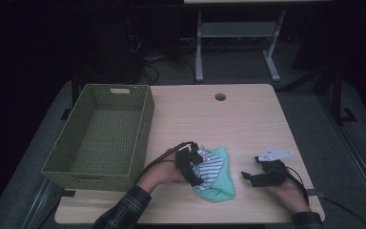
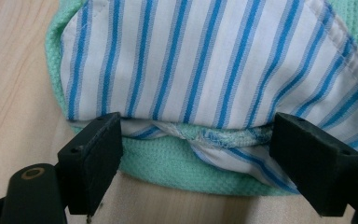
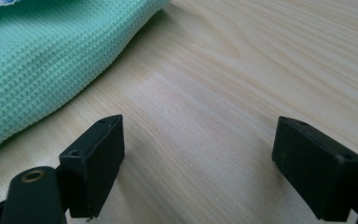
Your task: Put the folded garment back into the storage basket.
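A folded mint-green waffle cloth (image 1: 221, 183) lies on the wooden table (image 1: 228, 119) near its front edge, with a white cloth with blue stripes (image 1: 211, 168) on top of it. My left gripper (image 1: 194, 167) is at the bundle's left side. In the left gripper view the left gripper (image 2: 196, 135) is open, its jaws wide apart around the folded edge of the striped cloth (image 2: 205, 60) and the green cloth (image 2: 168, 163). My right gripper (image 1: 250, 177) rests to the right of the bundle. The right gripper (image 3: 198, 140) is open over bare wood, with the green cloth (image 3: 37, 60) ahead at the upper left.
A green woven basket (image 1: 145, 129) stands along the table's left side, with nothing in it. A round cable hole (image 1: 220, 97) sits near the far edge. Beyond the table are a dark floor, cables and a white desk frame (image 1: 200, 52).
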Available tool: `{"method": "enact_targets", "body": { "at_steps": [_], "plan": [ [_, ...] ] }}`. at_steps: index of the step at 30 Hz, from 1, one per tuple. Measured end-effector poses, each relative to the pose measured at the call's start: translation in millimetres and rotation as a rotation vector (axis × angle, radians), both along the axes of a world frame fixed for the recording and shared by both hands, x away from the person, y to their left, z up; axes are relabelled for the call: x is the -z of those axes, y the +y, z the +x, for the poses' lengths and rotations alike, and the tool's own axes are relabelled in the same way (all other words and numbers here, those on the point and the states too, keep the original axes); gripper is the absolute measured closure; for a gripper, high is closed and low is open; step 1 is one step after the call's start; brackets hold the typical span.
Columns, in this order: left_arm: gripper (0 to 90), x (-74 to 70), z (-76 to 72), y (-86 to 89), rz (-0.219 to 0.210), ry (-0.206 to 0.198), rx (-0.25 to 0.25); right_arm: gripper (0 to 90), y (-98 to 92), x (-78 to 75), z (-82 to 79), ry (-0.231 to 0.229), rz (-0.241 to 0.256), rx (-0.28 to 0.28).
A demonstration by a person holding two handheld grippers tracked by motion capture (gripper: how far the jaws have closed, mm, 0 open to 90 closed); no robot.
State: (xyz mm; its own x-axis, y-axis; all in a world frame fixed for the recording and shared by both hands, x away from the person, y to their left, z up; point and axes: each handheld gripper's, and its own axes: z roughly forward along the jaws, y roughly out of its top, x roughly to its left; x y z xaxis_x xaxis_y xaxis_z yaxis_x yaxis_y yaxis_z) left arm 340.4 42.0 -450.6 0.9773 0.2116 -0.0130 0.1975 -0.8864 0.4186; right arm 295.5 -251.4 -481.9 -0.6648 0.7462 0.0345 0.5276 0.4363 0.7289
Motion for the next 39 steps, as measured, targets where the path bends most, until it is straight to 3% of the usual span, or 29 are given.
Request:
{"method": "enact_targets", "body": {
  "at_steps": [3,7,17,20,28,33,39],
  "plan": [
    [17.7,-0.3,-0.5,0.0,0.002,0.002,-0.008,16.7,0.0,0.0,0.0,-0.001,0.0,-0.001],
    [26.7,-2.5,-3.4,-0.4,0.004,0.007,-0.009,16.7,0.0,0.1,0.0,-0.001,-0.001,-0.001],
    [64.2,-8.1,-8.1,-2.0,0.004,0.024,-0.008,16.7,0.2,0.0,0.0,0.0,-0.001,0.0],
    [72.1,-8.4,-6.1,-0.4,-0.008,0.052,-0.02,16.6,0.2,0.1,0.0,-0.001,-0.002,-0.001],
    [78.2,-7.2,-0.9,4.0,-0.044,0.102,-0.052,15.6,0.3,-0.1,0.2,0.001,-0.008,-0.005],
    [78.7,-8.4,-2.3,2.3,-0.033,0.092,-0.054,15.4,0.4,0.1,0.2,0.0,-0.006,-0.004],
    [78.7,-12.1,-1.9,2.7,-0.049,0.095,-0.065,14.3,0.5,0.2,0.5,0.001,-0.007,-0.004]
  ]
}}
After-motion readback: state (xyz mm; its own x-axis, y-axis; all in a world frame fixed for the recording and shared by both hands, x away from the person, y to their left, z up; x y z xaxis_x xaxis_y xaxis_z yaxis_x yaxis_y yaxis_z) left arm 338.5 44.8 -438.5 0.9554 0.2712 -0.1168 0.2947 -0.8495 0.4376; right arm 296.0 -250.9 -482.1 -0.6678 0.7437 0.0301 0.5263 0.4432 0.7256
